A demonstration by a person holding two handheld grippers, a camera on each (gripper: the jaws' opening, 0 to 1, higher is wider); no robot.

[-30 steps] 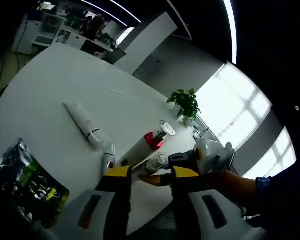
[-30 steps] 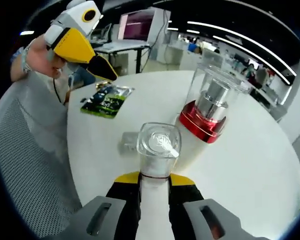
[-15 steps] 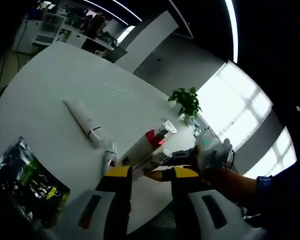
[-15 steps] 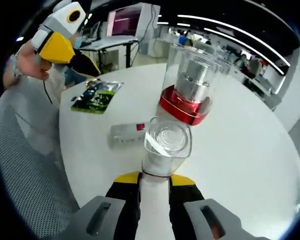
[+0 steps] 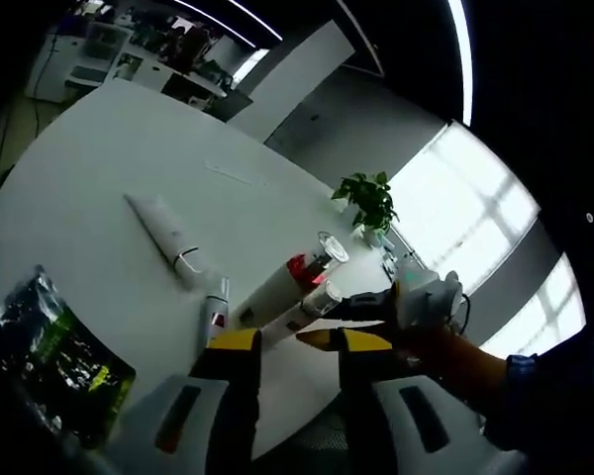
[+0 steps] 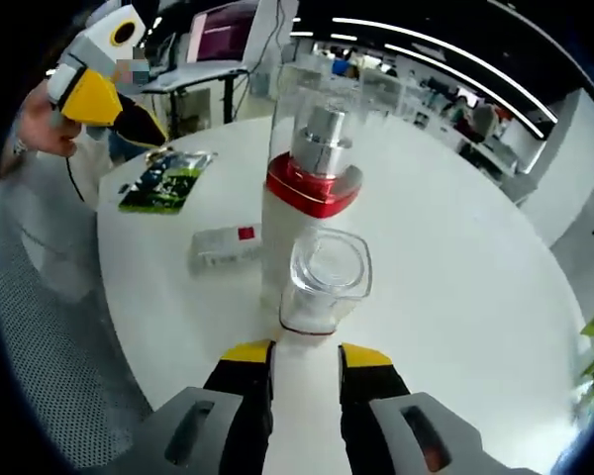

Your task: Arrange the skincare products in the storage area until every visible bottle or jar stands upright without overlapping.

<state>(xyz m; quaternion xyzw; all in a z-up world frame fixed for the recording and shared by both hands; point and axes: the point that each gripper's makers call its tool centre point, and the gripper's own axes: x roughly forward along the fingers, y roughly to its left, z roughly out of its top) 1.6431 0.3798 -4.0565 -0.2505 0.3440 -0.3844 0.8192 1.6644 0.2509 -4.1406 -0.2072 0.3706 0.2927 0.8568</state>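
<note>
The right gripper (image 6: 305,354) is clamped on the white body of a slim bottle with a clear square cap (image 6: 326,280), and over the last second it has swung that bottle from a low slant toward standing: the clear cap now sits lower against the taller white bottle with the red collar and clear overcap (image 6: 307,176), which stands upright on the round white table (image 6: 455,247) just behind it. In the left gripper view the held bottle (image 5: 307,309) leans up from the tabletop beside the red-collared bottle (image 5: 295,272), so it looks not yet vertical, though whether its base has touched down is hard to say from here. The left gripper (image 5: 289,344) hangs above the near edge of the table with its jaws apart and nothing between them. Three things lie flat: a long white tube (image 5: 168,241), a small white box with a red mark (image 6: 226,244) and a dark green foil sachet (image 6: 163,179). One bottle is up and a second nearly so; the tube and the small box appear untouched, so the arranging is perhaps halfway.
</note>
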